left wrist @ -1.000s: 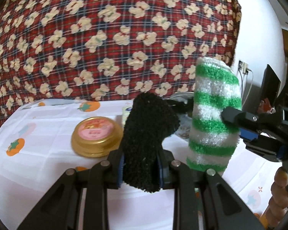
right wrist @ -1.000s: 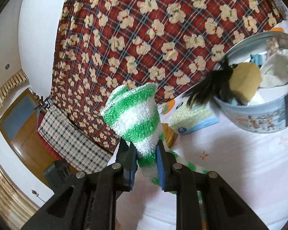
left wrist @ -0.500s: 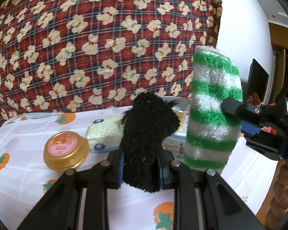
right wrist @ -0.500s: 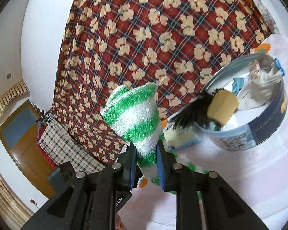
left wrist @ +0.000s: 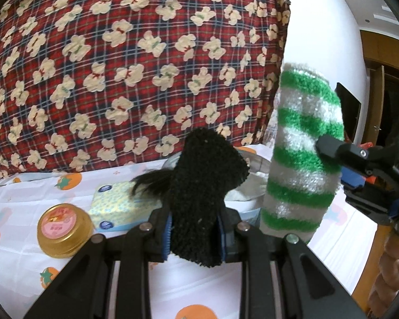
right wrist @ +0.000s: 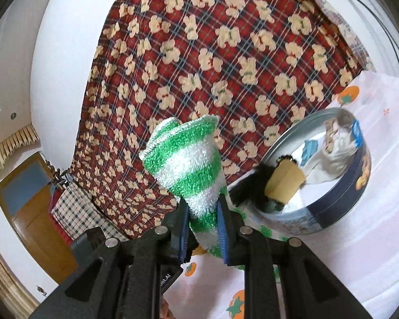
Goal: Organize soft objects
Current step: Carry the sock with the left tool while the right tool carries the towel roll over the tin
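My left gripper (left wrist: 194,235) is shut on a fuzzy black sock (left wrist: 203,186), which stands up between its blue pads. To its right, the right gripper (left wrist: 329,148) clamps a green-and-white striped sock (left wrist: 303,159) held upright above the table. In the right wrist view that same striped sock (right wrist: 188,164) fans out above my right gripper (right wrist: 203,228), pinched at its lower part. Beyond and to the right sits a round tin (right wrist: 359,183) holding white cloth, a tan sponge (right wrist: 284,183) and a black furry thing (right wrist: 248,188). The tin (left wrist: 255,160) is mostly hidden behind both socks in the left wrist view.
A gold-lidded jar (left wrist: 63,230) and a yellow tissue pack (left wrist: 119,204) lie on the white tablecloth with orange fruit prints (left wrist: 18,204). A red plaid cloth with bear print (left wrist: 135,66) hangs behind. A door (right wrist: 29,202) and a checked cloth (right wrist: 69,204) are at left.
Both grippers rose and swung right, each keeping its sock. The jar and tissue pack slid left in the left view; the tin moved lower and farther right in the right view.
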Demonstrator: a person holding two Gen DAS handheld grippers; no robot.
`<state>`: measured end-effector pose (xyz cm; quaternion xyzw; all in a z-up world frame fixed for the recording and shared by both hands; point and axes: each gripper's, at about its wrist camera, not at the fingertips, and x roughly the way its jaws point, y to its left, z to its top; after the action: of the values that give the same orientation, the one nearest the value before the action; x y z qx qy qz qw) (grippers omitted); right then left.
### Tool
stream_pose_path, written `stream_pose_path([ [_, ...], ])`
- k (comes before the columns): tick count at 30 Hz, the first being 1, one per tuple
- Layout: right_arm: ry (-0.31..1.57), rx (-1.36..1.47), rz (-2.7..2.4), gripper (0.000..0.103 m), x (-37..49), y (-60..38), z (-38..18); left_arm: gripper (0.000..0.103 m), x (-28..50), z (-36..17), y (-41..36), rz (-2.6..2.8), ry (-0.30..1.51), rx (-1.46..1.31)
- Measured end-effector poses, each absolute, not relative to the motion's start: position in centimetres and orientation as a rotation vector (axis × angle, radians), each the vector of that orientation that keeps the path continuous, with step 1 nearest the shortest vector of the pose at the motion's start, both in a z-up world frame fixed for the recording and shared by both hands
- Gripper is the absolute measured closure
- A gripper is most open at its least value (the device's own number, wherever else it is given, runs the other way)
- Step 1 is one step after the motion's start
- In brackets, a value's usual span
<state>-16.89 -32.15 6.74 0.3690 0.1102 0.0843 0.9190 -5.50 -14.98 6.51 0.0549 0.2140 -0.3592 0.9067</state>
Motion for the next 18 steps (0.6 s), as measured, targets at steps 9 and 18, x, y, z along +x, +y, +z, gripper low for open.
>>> stream_pose_path([
  [9,0.174,0.734,0.12,0.082,-18.2,-34.6,8.1,0.079,-5.2,7.4,-18.2,-0.776,0.428,0.108],
  [18,0.137,0.697,0.087,0.082,-18.1,-36.1,9.4,0.079,-4.7,7.8,-20.8,-0.794,0.419,0.093],
])
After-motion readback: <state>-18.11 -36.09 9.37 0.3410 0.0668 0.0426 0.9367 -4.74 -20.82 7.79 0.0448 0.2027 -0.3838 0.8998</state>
